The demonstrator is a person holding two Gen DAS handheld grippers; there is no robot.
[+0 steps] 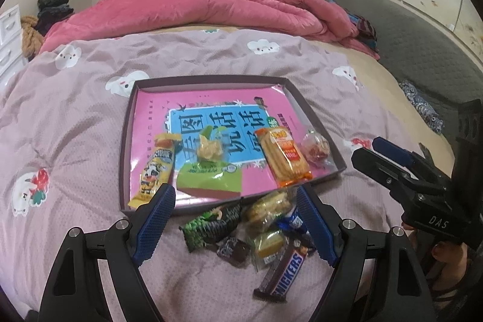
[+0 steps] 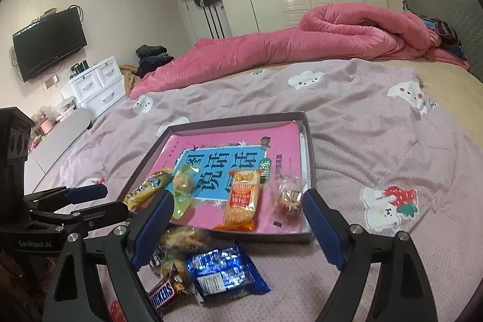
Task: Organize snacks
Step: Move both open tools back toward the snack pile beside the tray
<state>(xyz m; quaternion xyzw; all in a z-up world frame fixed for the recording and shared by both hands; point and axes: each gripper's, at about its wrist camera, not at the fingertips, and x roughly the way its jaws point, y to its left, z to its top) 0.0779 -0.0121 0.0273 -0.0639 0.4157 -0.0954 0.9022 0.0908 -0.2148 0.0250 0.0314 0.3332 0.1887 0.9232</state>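
Observation:
A shallow dark tray [image 1: 126, 141] lies on the bed with a pink book as its floor. In it rest a yellow cow-print bar [image 1: 157, 168], a green packet [image 1: 211, 180], an orange biscuit pack [image 1: 283, 156] and a clear-wrapped red candy [image 1: 317, 150]. A loose pile sits on the sheet before the tray: a Snickers bar [image 1: 280, 273], a green-black packet [image 1: 208, 225], a blue packet [image 2: 223, 267] and clear-wrapped cookies [image 1: 268, 210]. My left gripper [image 1: 238, 224] stands open over this pile, holding nothing. My right gripper [image 2: 238, 228] is open and empty, just before the tray's near edge [image 2: 259, 236].
The lilac cartoon-print sheet [image 1: 75, 125] is soft and wrinkled. A rolled pink duvet [image 1: 211, 8] lies behind the tray, and a grey headboard [image 1: 407, 29] stands at the right. White drawers [image 2: 96, 83] and a wall television [image 2: 48, 44] are beyond the bed's left side.

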